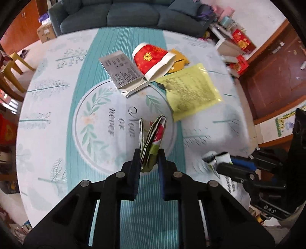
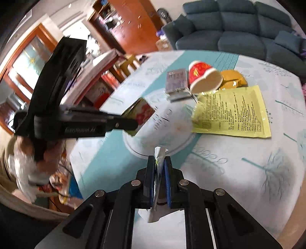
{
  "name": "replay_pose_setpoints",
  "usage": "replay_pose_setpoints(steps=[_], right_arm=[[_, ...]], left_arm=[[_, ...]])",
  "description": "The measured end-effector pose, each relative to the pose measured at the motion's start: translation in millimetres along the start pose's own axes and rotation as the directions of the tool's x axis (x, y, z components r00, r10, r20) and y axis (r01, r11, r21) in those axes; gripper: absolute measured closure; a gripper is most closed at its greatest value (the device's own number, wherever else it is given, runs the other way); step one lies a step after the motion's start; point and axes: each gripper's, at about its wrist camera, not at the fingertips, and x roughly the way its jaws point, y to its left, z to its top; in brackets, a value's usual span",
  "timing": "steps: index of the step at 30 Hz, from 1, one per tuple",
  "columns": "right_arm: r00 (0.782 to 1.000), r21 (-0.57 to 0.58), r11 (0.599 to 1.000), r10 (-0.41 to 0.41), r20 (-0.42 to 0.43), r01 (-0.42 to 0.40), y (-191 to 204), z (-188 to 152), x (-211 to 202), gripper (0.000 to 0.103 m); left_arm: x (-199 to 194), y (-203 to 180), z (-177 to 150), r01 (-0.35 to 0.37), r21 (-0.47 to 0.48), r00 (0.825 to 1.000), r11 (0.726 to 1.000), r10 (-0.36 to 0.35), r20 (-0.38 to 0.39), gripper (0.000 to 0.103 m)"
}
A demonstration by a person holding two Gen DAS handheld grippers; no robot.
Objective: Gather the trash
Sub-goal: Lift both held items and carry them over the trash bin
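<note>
My left gripper (image 1: 148, 153) is shut on a folded red-and-green wrapper (image 1: 154, 135) and holds it above the table's middle; it also shows in the right wrist view (image 2: 142, 114). My right gripper (image 2: 160, 160) is shut on a white wrapper (image 2: 159, 155), near the table's front right in the left wrist view (image 1: 215, 159). On the table lie a silver packet (image 1: 122, 71), a squashed red paper cup (image 1: 153, 58), an orange wrapper (image 1: 179, 59) and a yellow printed packet (image 1: 193, 90).
The round table (image 1: 47, 115) has a teal and white cloth. A blue sofa (image 1: 122, 13) stands behind it. Boxes and clutter (image 1: 239, 42) lie on the floor at the right. A yellow stool (image 1: 17, 61) stands at the left.
</note>
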Motion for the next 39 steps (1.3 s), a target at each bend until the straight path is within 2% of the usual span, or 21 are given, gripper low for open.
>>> replay_pose_setpoints(steps=[6,12,15,20,24,27,33,39], right_arm=[[0.989,0.118,0.992,-0.052,0.136,0.036,76.1,-25.3,-24.5,0.094],[0.969,0.213,0.974,-0.126,0.212,0.080,161.3,-78.1,-48.8,0.094],[0.961,0.239,0.967,-0.150,0.233,0.093,205.0,-104.4,-53.7,0.094],[0.947,0.267,0.955,-0.195,0.254,0.125,274.1,-144.1,-62.0,0.094],[0.938,0.294,0.945,-0.226,0.262,0.145,324.1,-176.5,-64.5,0.094],[0.940,0.313,0.937,-0.240,0.244,0.158,348.4,-197.7,-62.4,0.094],[0.951,0.324,0.927,-0.255,0.174,0.189,370.5,-230.0,-50.8,0.094],[0.968,0.356,0.917,-0.229,0.101,0.180,360.4,-253.6,-29.5,0.094]], left_arm=[[-80.9,8.3,-60.5,0.010,0.082,0.994,0.997,-0.019,0.106,0.090],[-142.9,26.4,-128.7,0.039,0.153,0.984,0.987,-0.065,0.165,0.090],[-169.2,40.7,-163.8,0.064,0.157,0.976,0.986,-0.095,0.198,0.090],[-195.5,67.8,-211.7,0.111,0.144,0.967,0.983,-0.140,0.212,0.090],[-208.2,83.1,-247.9,0.098,0.179,0.968,0.979,-0.135,0.211,0.090],[-213.7,88.7,-267.7,0.090,0.199,0.971,0.976,-0.131,0.201,0.090],[-214.4,89.9,-296.5,0.085,0.212,0.977,0.974,-0.124,0.175,0.090],[-193.1,91.5,-316.5,0.090,0.164,0.987,0.982,-0.110,0.119,0.090]])
